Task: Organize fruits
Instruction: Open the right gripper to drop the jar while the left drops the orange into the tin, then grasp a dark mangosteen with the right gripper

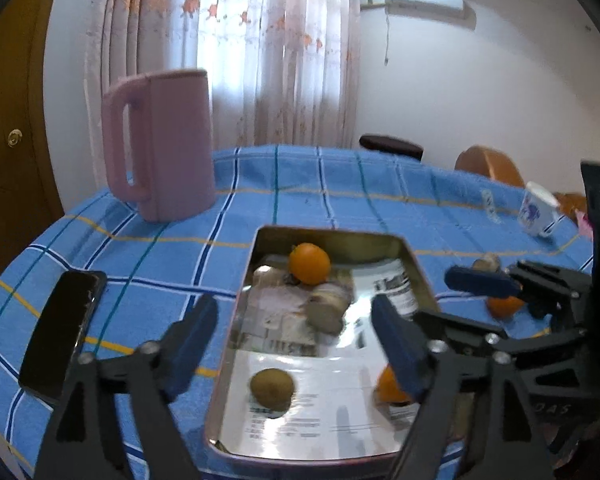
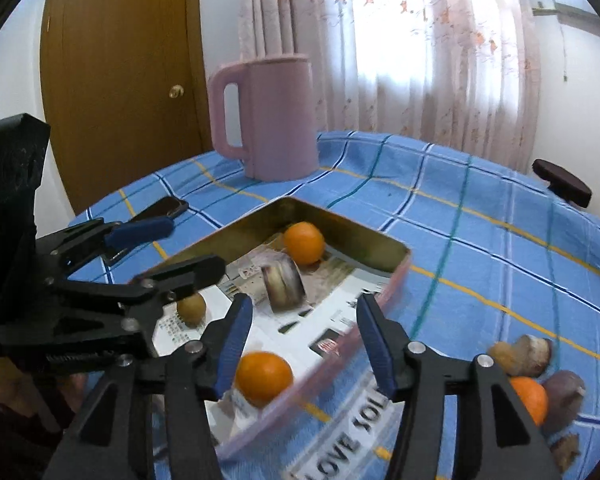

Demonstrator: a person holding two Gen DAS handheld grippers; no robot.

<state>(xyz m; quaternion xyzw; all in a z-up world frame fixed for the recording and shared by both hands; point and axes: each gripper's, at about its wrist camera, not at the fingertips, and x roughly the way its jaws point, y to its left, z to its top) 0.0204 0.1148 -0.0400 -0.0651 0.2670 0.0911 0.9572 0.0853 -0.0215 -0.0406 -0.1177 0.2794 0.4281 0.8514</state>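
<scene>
A metal tray (image 1: 416, 260) lined with newspaper sits on the blue checked tablecloth; it also shows in the right wrist view (image 2: 400, 276). Inside lie an orange (image 1: 309, 263) at the far end, a kiwi (image 1: 271, 387), a second orange (image 2: 263, 372) near the front, and a brownish mangosteen-like fruit (image 2: 286, 286). My left gripper (image 1: 296, 340) is open and empty above the tray. My right gripper (image 2: 304, 344) is open and empty over the tray's near rim. Outside the tray lie another orange (image 2: 530, 398) and several brown and purple fruits (image 2: 520, 354).
A pink jug (image 1: 160, 144) stands at the table's far left. A black phone (image 1: 62, 332) lies left of the tray. A white cup (image 1: 536, 210) stands at the right. A dark stool (image 2: 562, 184) and a wooden door (image 2: 120, 80) are beyond the table.
</scene>
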